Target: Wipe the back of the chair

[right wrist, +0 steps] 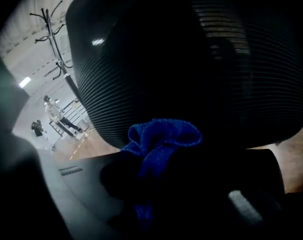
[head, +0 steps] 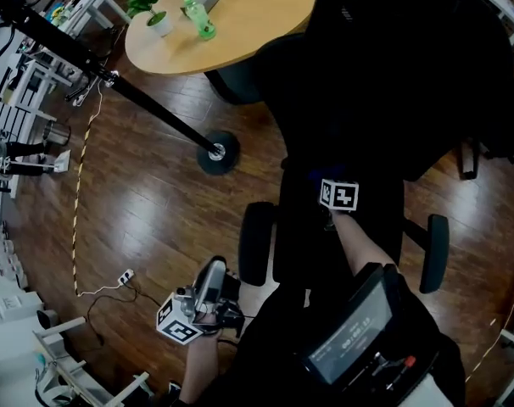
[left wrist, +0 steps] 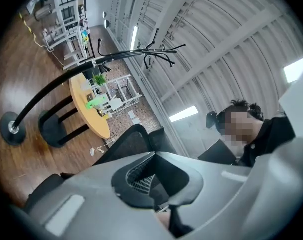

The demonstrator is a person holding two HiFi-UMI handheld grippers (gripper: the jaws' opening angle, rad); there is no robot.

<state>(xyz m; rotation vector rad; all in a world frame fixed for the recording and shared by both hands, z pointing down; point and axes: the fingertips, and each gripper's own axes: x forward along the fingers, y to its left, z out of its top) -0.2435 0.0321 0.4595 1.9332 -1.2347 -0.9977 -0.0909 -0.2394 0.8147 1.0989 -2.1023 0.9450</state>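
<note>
The chair [head: 384,83] stood on the wooden floor [head: 147,210], its black backrest up against the near edge of a round wooden surface [head: 257,32]. Its back was a ribbed mesh, which filled the right gripper view. It would likely flex under pressure and snag loose fibres, and the chair itself might roll or swivel if pushed hard. Light strokes along the ribs looked wiser, with a steadying hold best taken on the frame or an armrest [head: 257,242].

The blue cloth [right wrist: 161,139] was soft and light, and bunched up. The right gripper [right wrist: 161,179] had its fingers [right wrist: 66,184] closed on the cloth's lower part, so a loose fold stood proud just in front of the mesh. Whether that fold touched the mesh could not be told.

The left gripper [left wrist: 161,204] hung low at the person's side, away from the chair. Its fingers [left wrist: 66,204] were brought together with nothing between them.

On the round surface stood a potted plant [head: 151,11] and a green bottle [head: 199,19]. A dark coat stand lay slanted across the head view, and its round base [head: 216,153] rested on the floor near the chair. A cable trailed to a power strip [head: 125,275] by the left gripper. The room was a large, bright hall with a ribbed white ceiling.
</note>
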